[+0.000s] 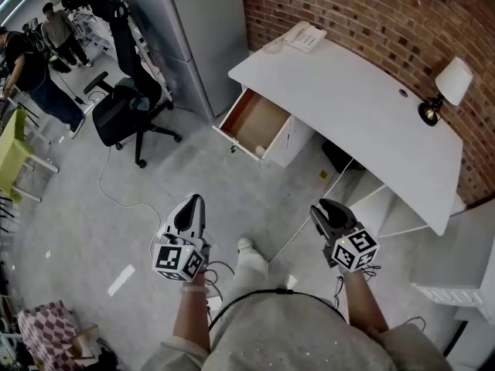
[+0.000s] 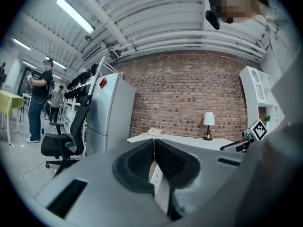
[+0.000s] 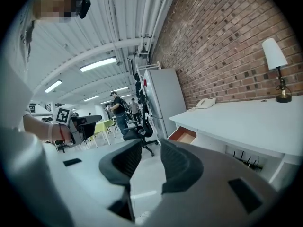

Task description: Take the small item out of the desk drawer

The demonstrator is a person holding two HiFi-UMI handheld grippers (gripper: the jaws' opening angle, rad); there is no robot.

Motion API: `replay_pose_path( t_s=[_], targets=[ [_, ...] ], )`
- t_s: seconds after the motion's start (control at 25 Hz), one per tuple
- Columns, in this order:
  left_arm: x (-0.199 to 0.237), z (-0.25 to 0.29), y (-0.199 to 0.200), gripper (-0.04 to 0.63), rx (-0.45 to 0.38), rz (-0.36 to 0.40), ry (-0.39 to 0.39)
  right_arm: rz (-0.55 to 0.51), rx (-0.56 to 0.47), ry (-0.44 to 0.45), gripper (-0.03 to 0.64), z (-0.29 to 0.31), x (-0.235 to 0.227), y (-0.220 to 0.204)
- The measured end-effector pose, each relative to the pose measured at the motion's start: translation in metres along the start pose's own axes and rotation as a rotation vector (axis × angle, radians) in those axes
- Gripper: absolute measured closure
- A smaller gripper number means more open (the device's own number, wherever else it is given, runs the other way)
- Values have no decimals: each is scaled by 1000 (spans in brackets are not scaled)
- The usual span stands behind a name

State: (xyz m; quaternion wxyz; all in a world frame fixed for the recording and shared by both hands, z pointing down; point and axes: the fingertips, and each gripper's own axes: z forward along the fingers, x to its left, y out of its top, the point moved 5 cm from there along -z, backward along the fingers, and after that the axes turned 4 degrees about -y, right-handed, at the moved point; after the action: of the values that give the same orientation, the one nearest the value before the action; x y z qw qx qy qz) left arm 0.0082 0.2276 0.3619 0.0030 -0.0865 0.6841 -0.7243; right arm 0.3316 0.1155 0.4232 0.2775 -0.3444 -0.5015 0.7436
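Note:
The white desk (image 1: 363, 107) stands against the brick wall, and its wooden drawer (image 1: 254, 116) is pulled open toward the floor space. A small white item (image 1: 260, 150) lies in the drawer's near corner. I hold both grippers low over the floor, well short of the desk. My left gripper (image 1: 194, 202) (image 2: 154, 144) is shut, pads together with nothing between them. My right gripper (image 1: 321, 206) (image 3: 151, 148) is open and empty. The open drawer (image 3: 183, 135) also shows in the right gripper view, beyond the jaws.
A black office chair (image 1: 124, 113) stands left of the drawer beside a tall grey cabinet (image 1: 193, 29). A phone (image 1: 305, 35) and a lamp (image 1: 445, 87) sit on the desk. Cables (image 1: 124, 199) trail over the floor. White shelves (image 1: 456, 284) stand at right. People (image 1: 31, 68) are at far left.

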Motion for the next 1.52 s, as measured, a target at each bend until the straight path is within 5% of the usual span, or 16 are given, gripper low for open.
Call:
replay_pose_path(
  t_s=[0.84,1.52],
  targets=[
    [175,124,-23,588,108,-70,-142,40,130,-110,476,207,9,8],
    [207,150,-58,588,184,-135,-165,62,268,-72,476,288,-1,-13]
  ],
)
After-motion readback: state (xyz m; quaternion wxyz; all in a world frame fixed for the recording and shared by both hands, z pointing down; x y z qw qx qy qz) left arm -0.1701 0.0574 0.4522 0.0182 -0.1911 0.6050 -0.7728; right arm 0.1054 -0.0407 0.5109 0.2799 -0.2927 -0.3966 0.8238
